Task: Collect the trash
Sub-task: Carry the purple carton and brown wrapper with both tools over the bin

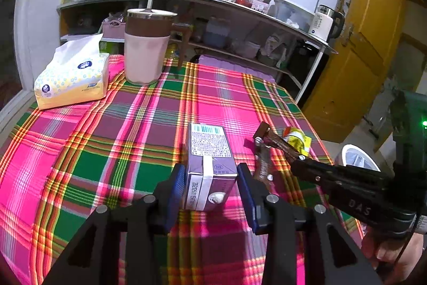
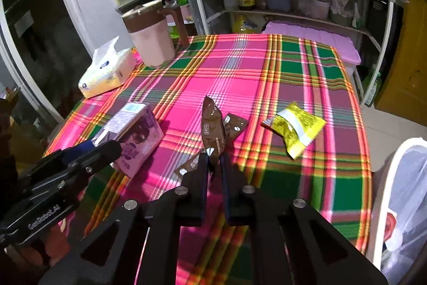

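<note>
A purple drink carton (image 1: 208, 146) lies on the plaid tablecloth (image 1: 133, 124). My left gripper (image 1: 210, 171) is closed around its near end, a blue pad against each side. To the right, my right gripper (image 2: 214, 158) is shut on a brown snack wrapper (image 2: 212, 122), which sticks up from between its fingertips. More brown wrapper (image 2: 234, 124) lies just behind it. A crumpled yellow wrapper (image 2: 296, 127) lies loose further right, near the table edge. From the left wrist view, the right gripper (image 1: 260, 142) reaches in from the right with the brown wrapper (image 1: 277, 138) pinched.
A white bin lined with a clear bag (image 2: 400, 205) stands beside the table's right edge. A pack of tissues (image 1: 72, 76) and a pink jug with a brown lid (image 1: 145, 44) sit at the far left. Kitchen shelves (image 1: 240, 26) run behind the table.
</note>
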### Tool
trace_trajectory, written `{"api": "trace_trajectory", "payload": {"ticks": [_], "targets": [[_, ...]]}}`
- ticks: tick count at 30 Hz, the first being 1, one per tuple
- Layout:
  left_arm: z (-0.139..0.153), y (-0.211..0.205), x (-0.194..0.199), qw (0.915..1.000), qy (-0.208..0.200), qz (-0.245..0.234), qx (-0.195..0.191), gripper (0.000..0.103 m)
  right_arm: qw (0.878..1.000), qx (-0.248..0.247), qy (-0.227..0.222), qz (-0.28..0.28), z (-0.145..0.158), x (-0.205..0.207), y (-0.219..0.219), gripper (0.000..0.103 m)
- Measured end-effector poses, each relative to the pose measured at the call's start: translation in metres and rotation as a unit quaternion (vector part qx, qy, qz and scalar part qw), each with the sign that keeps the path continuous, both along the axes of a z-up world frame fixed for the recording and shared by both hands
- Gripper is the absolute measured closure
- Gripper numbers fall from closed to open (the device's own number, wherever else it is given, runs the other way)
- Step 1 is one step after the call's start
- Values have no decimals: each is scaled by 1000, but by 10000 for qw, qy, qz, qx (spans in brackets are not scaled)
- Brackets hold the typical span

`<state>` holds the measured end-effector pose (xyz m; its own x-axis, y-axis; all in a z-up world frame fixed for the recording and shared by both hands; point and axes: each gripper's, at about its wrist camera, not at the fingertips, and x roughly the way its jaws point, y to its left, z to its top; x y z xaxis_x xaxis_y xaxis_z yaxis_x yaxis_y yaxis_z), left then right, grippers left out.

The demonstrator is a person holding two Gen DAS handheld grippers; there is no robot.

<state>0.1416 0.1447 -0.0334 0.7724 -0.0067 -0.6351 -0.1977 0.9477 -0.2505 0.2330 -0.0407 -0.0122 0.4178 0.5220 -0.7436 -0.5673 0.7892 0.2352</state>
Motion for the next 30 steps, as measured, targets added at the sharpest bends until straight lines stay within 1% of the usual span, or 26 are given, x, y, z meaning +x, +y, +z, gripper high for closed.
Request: {"api": "trace_trajectory", "payload": {"ticks": [16,30], "targets": [[20,-58,-25,9991,-102,-414,72,63,9984,309,-82,-473,20,-41,-81,94],[37,-118,-22,9947,-233,-981,177,63,9936,449,-153,-1024,27,-55,-144,93]]}}
